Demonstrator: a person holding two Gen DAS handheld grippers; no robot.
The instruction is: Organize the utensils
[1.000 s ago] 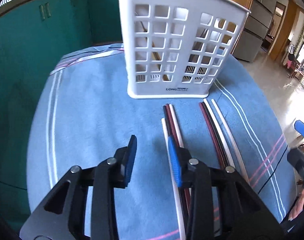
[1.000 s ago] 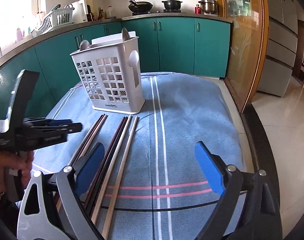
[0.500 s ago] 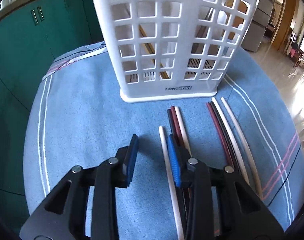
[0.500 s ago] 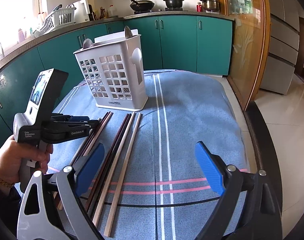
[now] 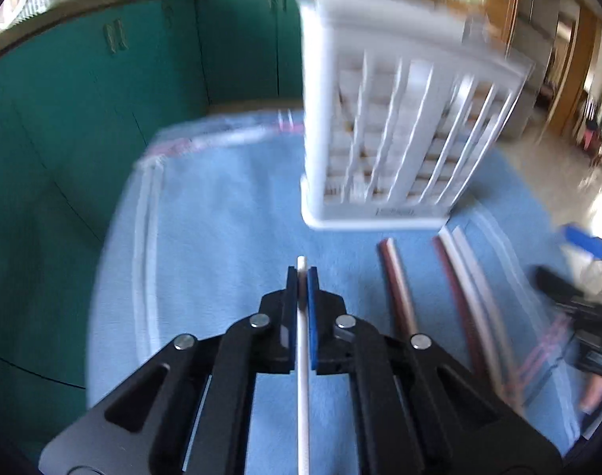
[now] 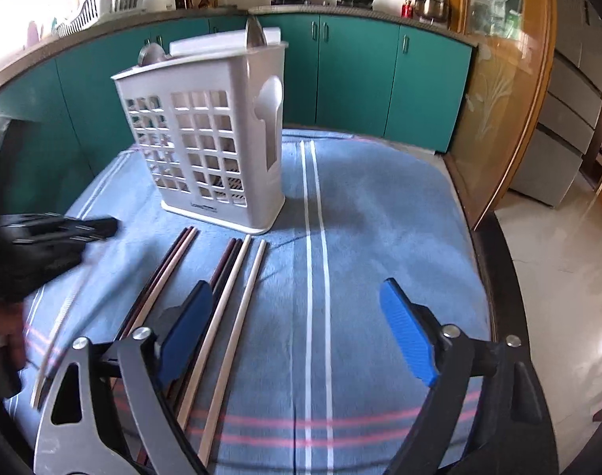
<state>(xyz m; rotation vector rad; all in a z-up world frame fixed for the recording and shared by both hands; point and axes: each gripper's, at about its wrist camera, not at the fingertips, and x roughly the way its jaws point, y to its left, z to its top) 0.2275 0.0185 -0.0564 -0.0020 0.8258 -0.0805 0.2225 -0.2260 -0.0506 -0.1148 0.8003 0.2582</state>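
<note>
Item: white chopstick, slim, smooth, round. Clamped between the blue pads of my left gripper, near its tip, just in front of the holder.

Item: holder, white plastic lattice, upright on a blue striped cloth.

Item: remaining chopsticks, dark and pale, lying in rows before the holder.

Item: my right gripper, its jaws just narrowing but apart, nothing between them.

Risk: gripped near one end, the long stick may pivot or slip, and strike the holder's rim.
</note>
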